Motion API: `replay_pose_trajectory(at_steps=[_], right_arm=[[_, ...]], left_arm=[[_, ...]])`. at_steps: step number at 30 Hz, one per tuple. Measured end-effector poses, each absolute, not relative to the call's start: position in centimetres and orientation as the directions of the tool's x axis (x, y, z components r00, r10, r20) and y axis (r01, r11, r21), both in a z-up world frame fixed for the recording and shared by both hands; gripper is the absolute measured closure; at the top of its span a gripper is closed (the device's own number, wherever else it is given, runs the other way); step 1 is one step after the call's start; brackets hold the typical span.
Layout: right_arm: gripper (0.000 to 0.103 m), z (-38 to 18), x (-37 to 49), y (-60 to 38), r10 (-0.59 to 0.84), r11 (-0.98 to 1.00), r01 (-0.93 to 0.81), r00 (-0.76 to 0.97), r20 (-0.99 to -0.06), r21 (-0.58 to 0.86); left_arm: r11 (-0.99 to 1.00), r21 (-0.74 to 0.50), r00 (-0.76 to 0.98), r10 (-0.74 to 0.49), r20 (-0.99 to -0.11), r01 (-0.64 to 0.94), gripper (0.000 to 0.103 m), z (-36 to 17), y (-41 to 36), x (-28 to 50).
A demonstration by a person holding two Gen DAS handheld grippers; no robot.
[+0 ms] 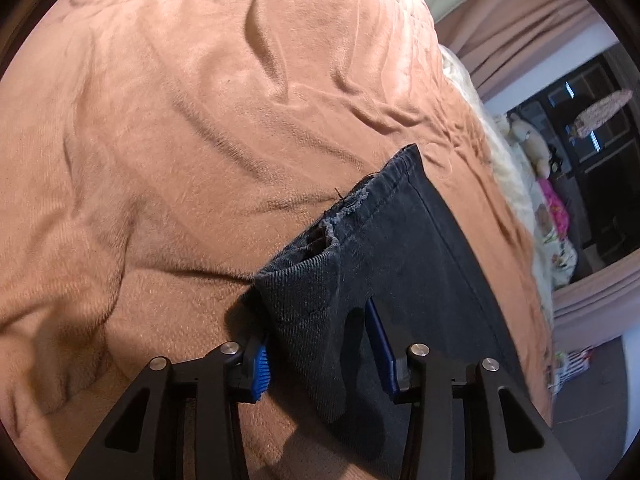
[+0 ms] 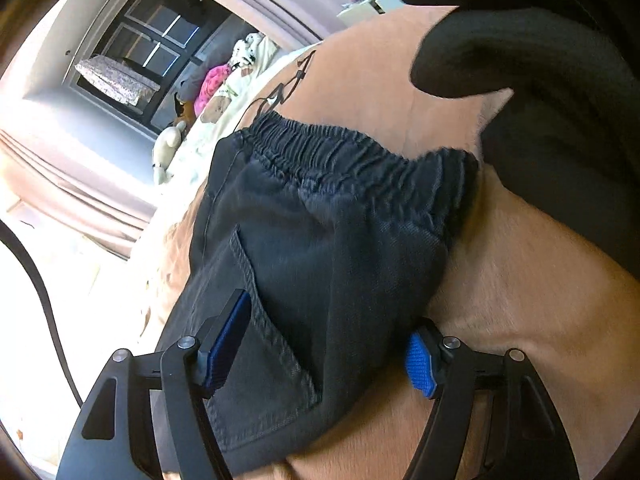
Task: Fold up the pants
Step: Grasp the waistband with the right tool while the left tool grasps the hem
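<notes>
Jaws of both grippers, left (image 1: 320,344) and right (image 2: 328,344), stand apart astride one pair of pants (image 2: 320,240).

One pair of dark pants (image 1: 400,248) on one pink blanket (image 1: 180,120); two grippers, left gripper (image 1: 320,344) and right gripper (image 2: 324,340), each with two fingers.

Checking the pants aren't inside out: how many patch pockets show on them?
1. A stitched patch pocket on the dark pants shows in the right wrist view, below the elastic waistband, beside the right gripper. Others may be hidden underneath.
</notes>
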State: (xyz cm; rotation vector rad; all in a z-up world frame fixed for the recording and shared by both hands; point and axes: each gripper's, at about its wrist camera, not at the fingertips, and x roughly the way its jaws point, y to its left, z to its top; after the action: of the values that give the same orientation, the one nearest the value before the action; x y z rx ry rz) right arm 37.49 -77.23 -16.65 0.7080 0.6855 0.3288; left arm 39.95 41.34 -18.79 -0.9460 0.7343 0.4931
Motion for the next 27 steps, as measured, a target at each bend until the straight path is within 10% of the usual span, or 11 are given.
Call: replay_pose_trajectory(at_steps=[1, 3, 27], right_arm=[[0.047, -16.6, 37.7, -76.7, 0.484, 0.733, -0.044, 0.735, -0.475, 0.678], [0.100, -16.5, 38.3, -76.4, 0.485, 0.735, -0.025, 0.718, -0.499, 0.678], [0.103, -7.2, 31.0, -77.4, 0.523, 0.744, -0.142, 0.733, -0.436, 0.653]], left_arm=[[0.512, -0.522, 0.643, 0.080, -0.762, -0.682, 0.089, -18.6, 41.5, 40.2], [0.502, -0.533, 0.650, 0.079, -0.756, -0.681, 0.094, -18.3, 41.7, 40.2], [0.592, -0.495, 0.686, 0.141, -0.714, -0.637, 0.098, -6.8, 41.8, 36.0]])
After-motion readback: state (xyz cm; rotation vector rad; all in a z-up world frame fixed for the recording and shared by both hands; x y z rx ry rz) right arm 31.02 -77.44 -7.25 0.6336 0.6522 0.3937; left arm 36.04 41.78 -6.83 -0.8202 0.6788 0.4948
